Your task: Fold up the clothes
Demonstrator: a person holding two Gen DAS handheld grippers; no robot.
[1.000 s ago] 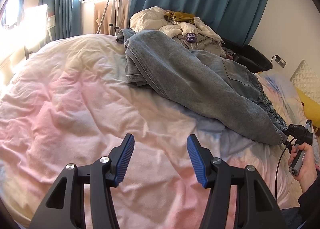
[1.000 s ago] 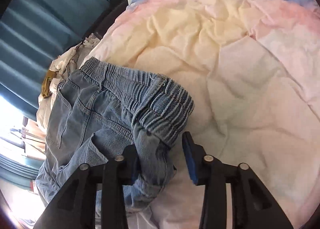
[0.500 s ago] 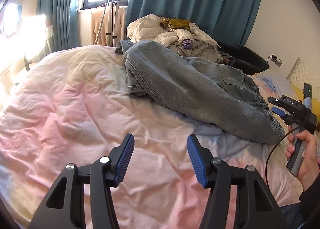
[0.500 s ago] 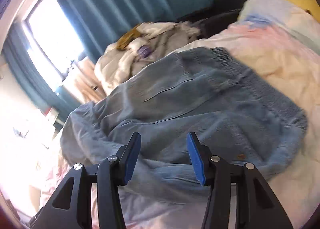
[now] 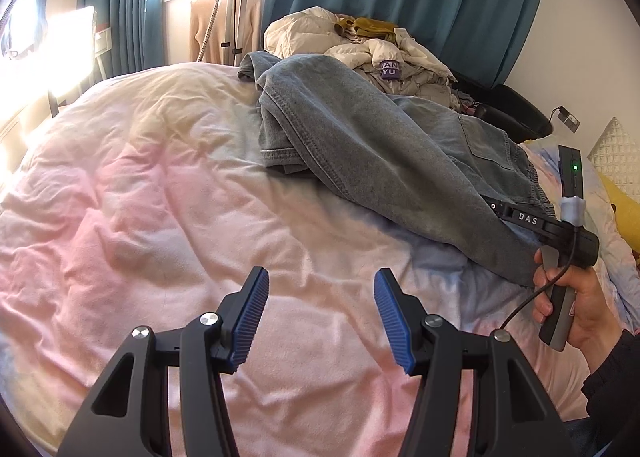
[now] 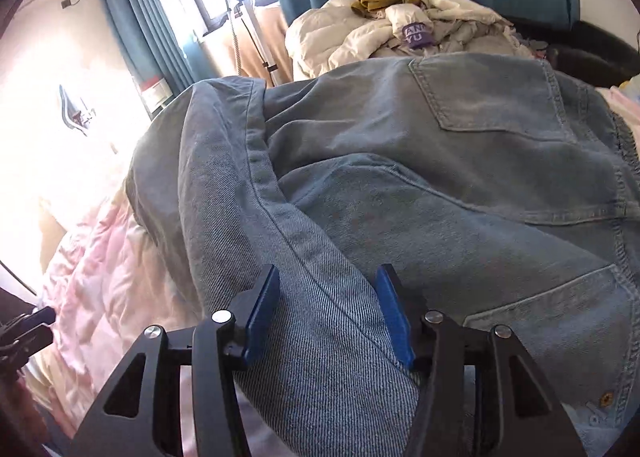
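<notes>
Jeans (image 5: 384, 161) lie crumpled across the far half of the bed (image 5: 152, 225), waistband end toward my right, legs bunched toward the clothes pile (image 5: 360, 45) by the curtain. My left hand-held gripper (image 5: 320, 321) hovers over bare duvet, jaws spread wide, holding nothing. My right hand-held gripper (image 6: 328, 317) is pushed into the denim at the near edge, a thick fold of cloth lying between its blue pads (image 6: 260, 317); the jaws look parted rather than clamped, so I judge no grip is made yet.

To do this step well, I should close the right side on the outer seam only, not several layers, then bring the left across to take the opposite edge before spreading the garment flat.

From the left wrist view I get the garment's full layout and the person's hand (image 5: 576, 305) on the right tool. Only the right wrist view shows the back pocket (image 6: 492, 97) and seam (image 6: 272, 213) up close.
</notes>
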